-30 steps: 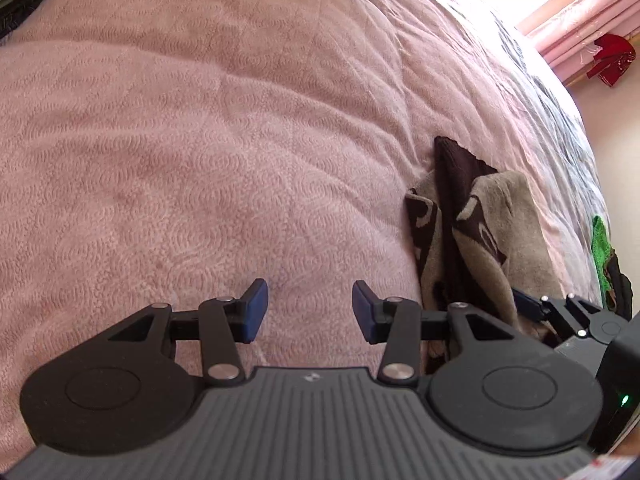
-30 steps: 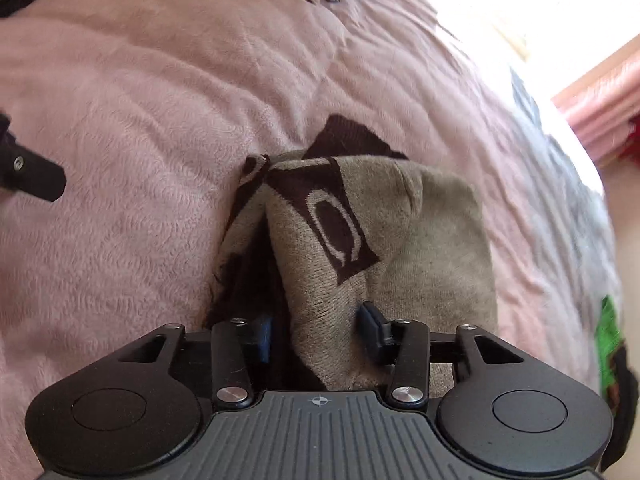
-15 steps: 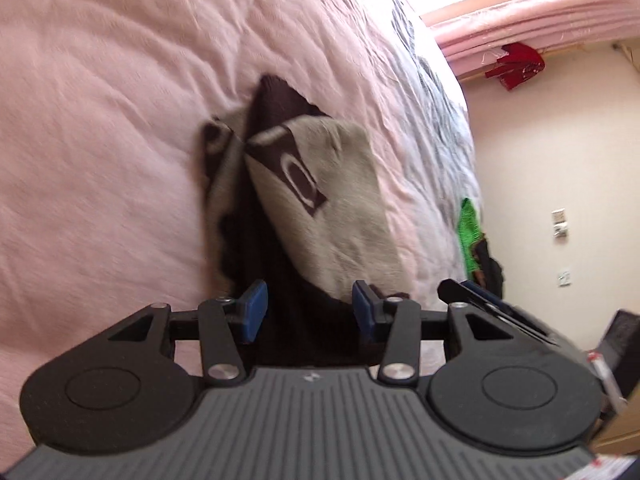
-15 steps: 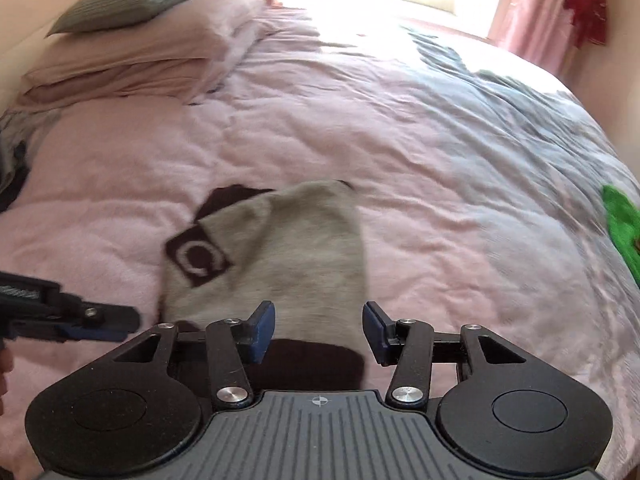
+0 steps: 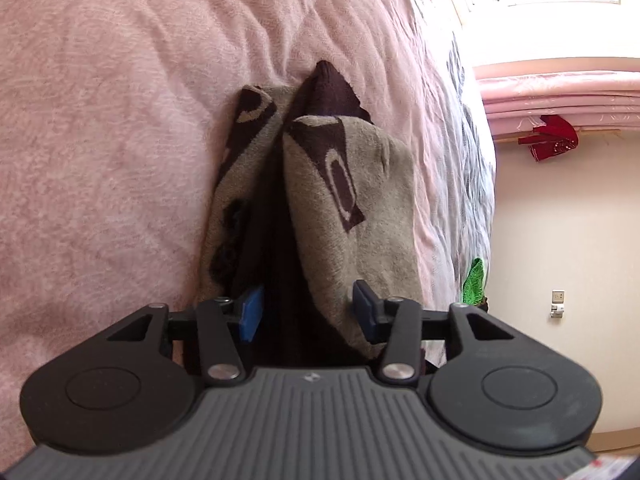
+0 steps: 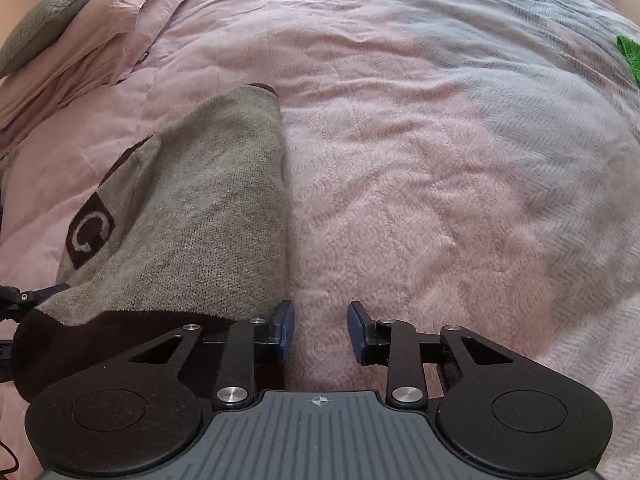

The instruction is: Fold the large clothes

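Pink bedspread bears a soft, floppy sweater (grip its hem); left gripper closing around folds, right gripper closing on nothing.

- Sweater: near end hidden under the left gripper body; whether the closing jaws press it cannot be told.
- Sweater, right wrist view: dark hem cut off by the left picture edge.
- Green cloth at the bed's far edge: cropped, kind unreadable.
- Red item by the curtain: too small to identify.
- Grey pillow: partly out of frame.
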Demonstrator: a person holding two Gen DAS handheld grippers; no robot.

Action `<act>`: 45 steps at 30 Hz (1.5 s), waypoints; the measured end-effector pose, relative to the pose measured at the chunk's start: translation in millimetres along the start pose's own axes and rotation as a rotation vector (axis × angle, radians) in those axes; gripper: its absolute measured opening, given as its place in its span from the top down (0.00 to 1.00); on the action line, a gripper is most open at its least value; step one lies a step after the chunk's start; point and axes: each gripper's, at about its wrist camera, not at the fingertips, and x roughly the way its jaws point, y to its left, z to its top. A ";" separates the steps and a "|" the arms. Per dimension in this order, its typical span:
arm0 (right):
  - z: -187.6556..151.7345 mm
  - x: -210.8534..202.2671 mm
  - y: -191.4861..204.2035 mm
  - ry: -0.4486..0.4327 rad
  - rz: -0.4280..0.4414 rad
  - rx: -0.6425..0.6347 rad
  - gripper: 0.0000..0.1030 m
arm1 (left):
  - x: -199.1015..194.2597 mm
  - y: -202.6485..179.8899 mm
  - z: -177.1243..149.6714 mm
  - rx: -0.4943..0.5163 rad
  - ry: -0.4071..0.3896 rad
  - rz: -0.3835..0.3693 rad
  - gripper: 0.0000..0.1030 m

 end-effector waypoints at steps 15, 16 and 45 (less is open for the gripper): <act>2.9 22.0 46.0 -0.033 -0.052 -0.270 1.00 | -24.2 -8.4 -19.9 0.298 -0.194 0.141 0.85; 3.5 24.9 42.6 -0.026 -0.045 -0.264 1.00 | -25.0 -0.3 -20.3 0.276 -0.195 0.136 0.84; -87.4 -11.7 52.4 -0.147 -0.014 -1.135 1.00 | -68.9 -29.0 -87.8 0.460 -0.167 0.169 0.95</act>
